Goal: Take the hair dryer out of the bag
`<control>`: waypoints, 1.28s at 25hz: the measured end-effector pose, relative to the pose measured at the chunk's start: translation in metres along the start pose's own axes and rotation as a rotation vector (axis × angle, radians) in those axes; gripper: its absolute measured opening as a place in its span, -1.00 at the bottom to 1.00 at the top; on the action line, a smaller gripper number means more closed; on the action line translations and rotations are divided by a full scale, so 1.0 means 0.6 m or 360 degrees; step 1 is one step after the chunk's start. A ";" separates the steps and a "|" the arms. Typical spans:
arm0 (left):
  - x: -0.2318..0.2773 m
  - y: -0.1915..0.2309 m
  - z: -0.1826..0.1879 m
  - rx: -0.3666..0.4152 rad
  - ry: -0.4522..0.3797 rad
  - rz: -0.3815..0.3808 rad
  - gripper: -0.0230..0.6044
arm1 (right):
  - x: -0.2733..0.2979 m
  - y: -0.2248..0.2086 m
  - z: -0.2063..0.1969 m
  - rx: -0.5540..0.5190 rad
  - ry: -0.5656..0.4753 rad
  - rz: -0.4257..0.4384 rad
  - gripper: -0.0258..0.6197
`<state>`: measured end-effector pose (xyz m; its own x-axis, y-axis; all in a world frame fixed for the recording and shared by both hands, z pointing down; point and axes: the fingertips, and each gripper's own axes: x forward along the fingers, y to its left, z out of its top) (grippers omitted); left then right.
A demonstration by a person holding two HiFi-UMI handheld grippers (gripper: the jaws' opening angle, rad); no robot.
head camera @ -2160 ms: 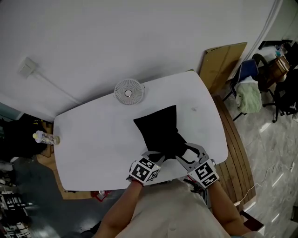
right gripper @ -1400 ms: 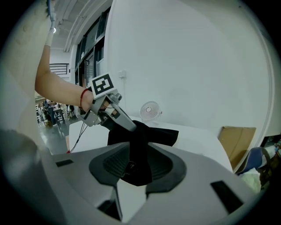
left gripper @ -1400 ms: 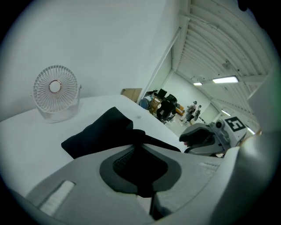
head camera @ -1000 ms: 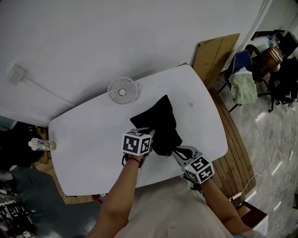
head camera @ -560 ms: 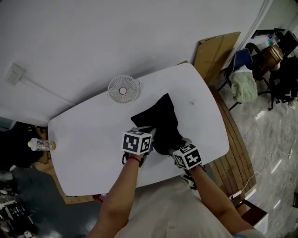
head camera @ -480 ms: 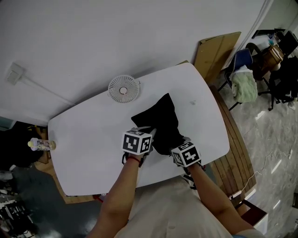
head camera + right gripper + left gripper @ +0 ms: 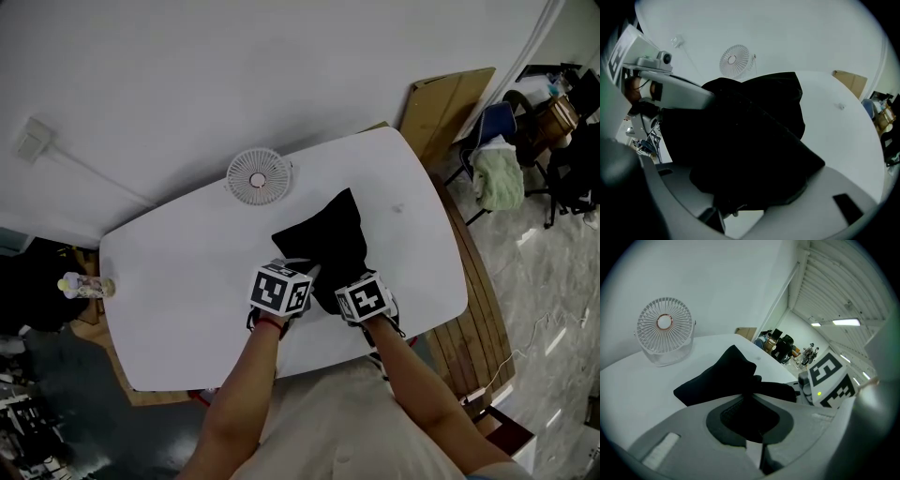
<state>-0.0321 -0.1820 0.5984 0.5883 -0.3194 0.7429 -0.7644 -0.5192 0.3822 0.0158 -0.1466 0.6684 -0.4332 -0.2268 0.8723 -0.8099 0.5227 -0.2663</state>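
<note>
Bag (image 7: 330, 246) pinched in left hand-held gripper (image 7: 750, 401), its view only, right hand-held gripper (image 7: 754, 187) opening around it

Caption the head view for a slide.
On a white table, the left gripper pinches the black bag while the right gripper is opening its jaws around it; a desk fan stands behind.

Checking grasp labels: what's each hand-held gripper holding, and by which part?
Left hand-held gripper: shut on the black bag, pinching fabric at its near edge. Right hand-held gripper: jaws opening, bag between them, not gripped.
</note>
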 end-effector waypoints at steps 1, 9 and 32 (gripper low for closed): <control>-0.001 0.001 -0.003 -0.0001 0.0001 -0.0001 -0.86 | 0.003 -0.001 0.001 0.0002 0.0009 0.0001 -0.19; -0.043 0.004 -0.006 0.0044 -0.0101 0.0010 -0.64 | 0.000 -0.004 -0.006 -0.0060 0.0034 0.0103 -0.31; 0.005 0.103 -0.139 0.0338 0.0226 -0.0037 0.08 | -0.027 -0.004 -0.073 -0.0556 0.0180 0.0366 -0.32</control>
<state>-0.0994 -0.1489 0.6698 0.5505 -0.1988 0.8108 -0.6699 -0.6847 0.2870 0.0420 -0.1081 0.6726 -0.5248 0.0092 0.8512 -0.5066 0.8002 -0.3210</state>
